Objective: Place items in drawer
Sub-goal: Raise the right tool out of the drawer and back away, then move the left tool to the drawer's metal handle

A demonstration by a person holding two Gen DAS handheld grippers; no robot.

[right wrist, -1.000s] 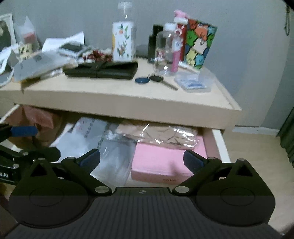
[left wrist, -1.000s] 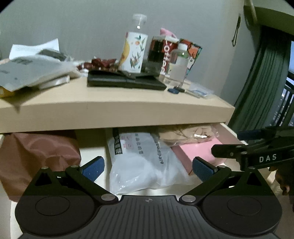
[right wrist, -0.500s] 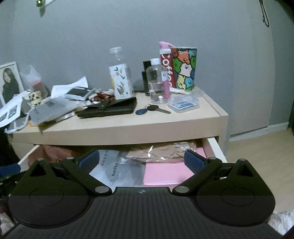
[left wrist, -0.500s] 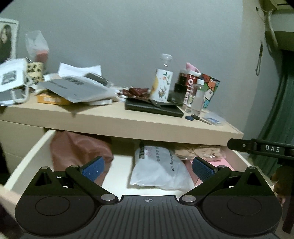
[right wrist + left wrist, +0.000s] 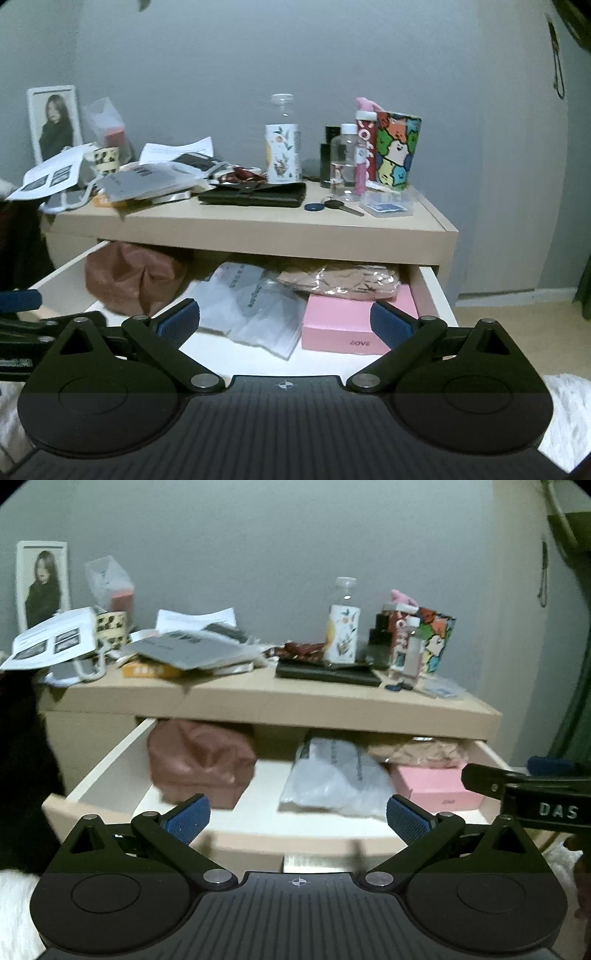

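The drawer [image 5: 110,764] [image 5: 434,291] under the wooden desktop stands pulled out. Inside lie a brown bag [image 5: 199,764] [image 5: 129,280], a clear plastic packet [image 5: 332,775] [image 5: 251,306], a pink box [image 5: 432,786] [image 5: 340,325] and a tan crinkly packet [image 5: 421,751] [image 5: 343,282] on top of the box. My left gripper [image 5: 298,819] is open and empty in front of the drawer. My right gripper [image 5: 285,323] is open and empty too, level with the drawer front. In the left wrist view the right gripper [image 5: 524,786] shows from the side.
The desktop [image 5: 258,221] carries papers [image 5: 147,181], a black wallet [image 5: 255,194], a flowered bottle [image 5: 282,147], a clear bottle [image 5: 345,162], keys [image 5: 332,205], a clear case [image 5: 388,205], a colourful bag [image 5: 397,151] and a framed photo [image 5: 53,122]. White fluffy rug [image 5: 565,410] lies below.
Both grippers have pulled back and up from the drawer; more of the desktop and the drawer front now shows. Both stay open and empty.
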